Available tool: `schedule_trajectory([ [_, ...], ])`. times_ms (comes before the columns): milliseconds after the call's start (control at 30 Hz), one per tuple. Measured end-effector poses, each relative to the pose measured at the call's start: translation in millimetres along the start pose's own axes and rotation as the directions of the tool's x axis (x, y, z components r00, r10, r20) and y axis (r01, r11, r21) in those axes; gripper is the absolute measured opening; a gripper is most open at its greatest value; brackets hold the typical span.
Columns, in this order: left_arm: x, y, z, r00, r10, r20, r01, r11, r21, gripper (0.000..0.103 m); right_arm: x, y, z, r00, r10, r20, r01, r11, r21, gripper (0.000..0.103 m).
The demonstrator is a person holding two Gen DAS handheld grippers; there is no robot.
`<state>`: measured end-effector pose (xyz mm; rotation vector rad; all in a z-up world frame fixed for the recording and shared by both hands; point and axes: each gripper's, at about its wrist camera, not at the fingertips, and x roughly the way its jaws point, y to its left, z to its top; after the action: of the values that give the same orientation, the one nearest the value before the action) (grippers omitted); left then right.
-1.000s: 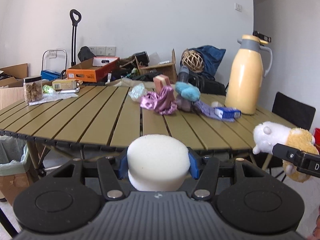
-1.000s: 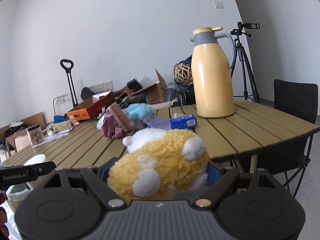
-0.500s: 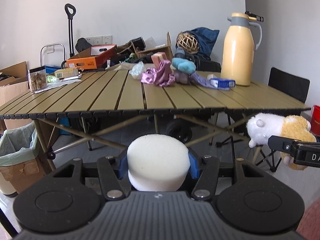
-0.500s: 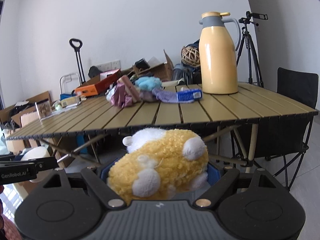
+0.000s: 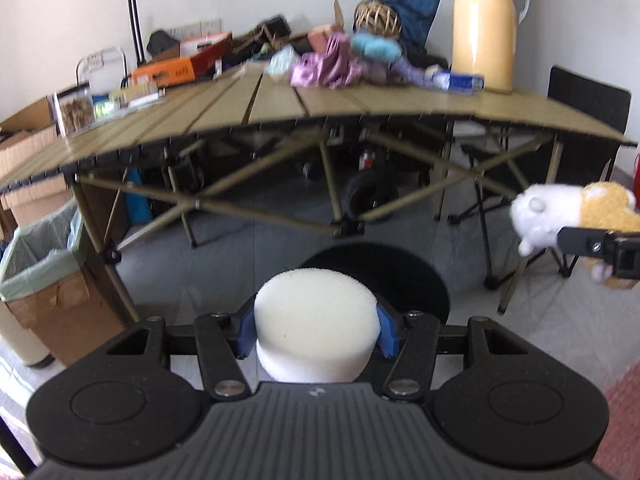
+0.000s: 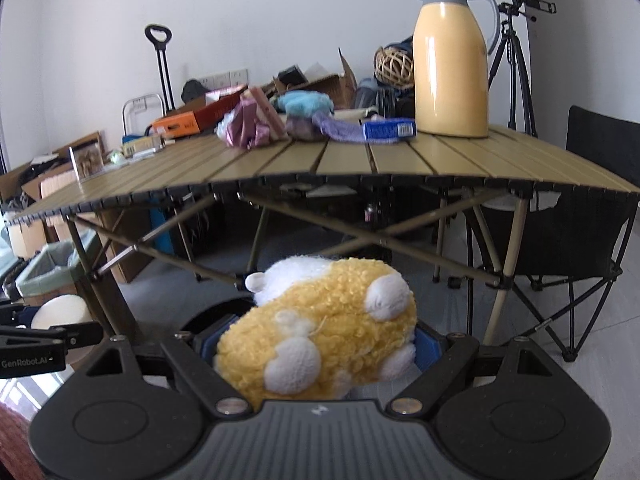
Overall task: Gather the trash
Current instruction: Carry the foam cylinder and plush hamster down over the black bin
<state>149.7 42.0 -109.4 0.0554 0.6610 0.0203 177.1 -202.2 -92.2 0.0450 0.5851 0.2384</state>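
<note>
1. Low in the left wrist frame's centre, the left gripper (image 5: 316,330) is clamped on a white foam puck (image 5: 316,320), carried clear for dumping.
2. At lower centre of the right view, the right gripper (image 6: 320,350) pinches a yellow plush toy (image 6: 320,332).
3. At left edge, the lined trash box (image 5: 44,272) waits.
4. Compared with a second ago, both grippers sit lower, under the table (image 5: 280,108) edge.
</note>
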Motion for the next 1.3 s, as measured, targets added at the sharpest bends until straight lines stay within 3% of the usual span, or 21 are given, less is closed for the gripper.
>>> schedule_trajectory([
  [167,17.0,7.5,-0.2,0.993,-0.018,-0.119,0.015,0.999,-0.029,0.057,6.6,-3.2,-4.8,0.999,-0.015,-0.036,0.015,1.000,0.004,0.087],
  [433,37.1,7.5,17.9,0.977,-0.062,-0.202,0.048,0.996,-0.073,0.057,22.8,-6.2,-1.8,0.998,-0.022,-0.066,0.023,1.000,0.015,0.087],
  [967,94.3,-36.5,64.1,0.961,-0.068,-0.270,0.061,0.998,-0.034,0.057,49.5,-36.4,10.3,0.993,-0.063,-0.099,0.077,0.987,0.139,0.087],
  [1300,132.6,-56.1,82.6,0.937,-0.065,-0.342,0.045,0.997,-0.067,0.057,61.1,-56.6,13.9,0.988,-0.105,-0.117,0.127,0.972,0.199,0.087],
])
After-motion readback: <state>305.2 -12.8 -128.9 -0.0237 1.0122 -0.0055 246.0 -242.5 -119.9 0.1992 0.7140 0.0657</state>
